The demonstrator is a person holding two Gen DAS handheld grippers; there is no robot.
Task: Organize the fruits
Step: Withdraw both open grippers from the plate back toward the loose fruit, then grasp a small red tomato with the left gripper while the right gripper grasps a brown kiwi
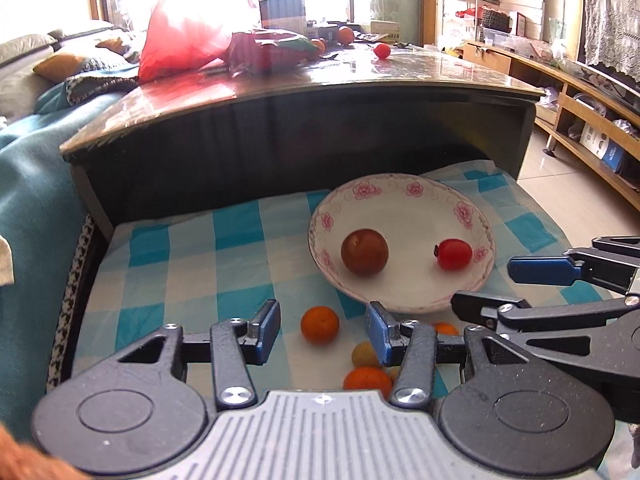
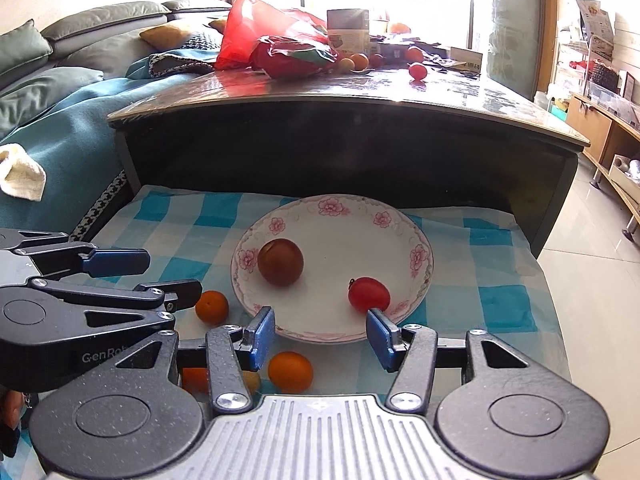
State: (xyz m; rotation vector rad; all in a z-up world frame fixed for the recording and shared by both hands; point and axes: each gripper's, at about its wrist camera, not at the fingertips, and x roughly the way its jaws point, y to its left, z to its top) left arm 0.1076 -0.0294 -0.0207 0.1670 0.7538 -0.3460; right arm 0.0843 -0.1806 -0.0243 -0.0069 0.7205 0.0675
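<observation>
A white flowered plate [image 1: 412,216] [image 2: 352,240] rests on a blue checked cloth [image 1: 192,264]. In it lie a brown-red round fruit [image 1: 365,252] [image 2: 281,262] and a red tomato [image 1: 455,255] [image 2: 369,294]. Small oranges [image 1: 320,325] [image 2: 291,372] and a yellowish fruit [image 1: 364,354] lie loose on the cloth in front of the plate. My left gripper [image 1: 323,332] [image 2: 174,273] hovers open over one orange, holding nothing. My right gripper [image 2: 321,334] [image 1: 482,285] stands open at the plate's near rim, also with nothing in it.
A dark glossy coffee table [image 1: 360,80] rises right behind the cloth, carrying a red bag [image 1: 180,40], boxes and more fruit. A sofa with a teal blanket [image 2: 72,128] lies left. Tiled floor [image 2: 592,280] and a wooden shelf unit [image 1: 592,120] lie right.
</observation>
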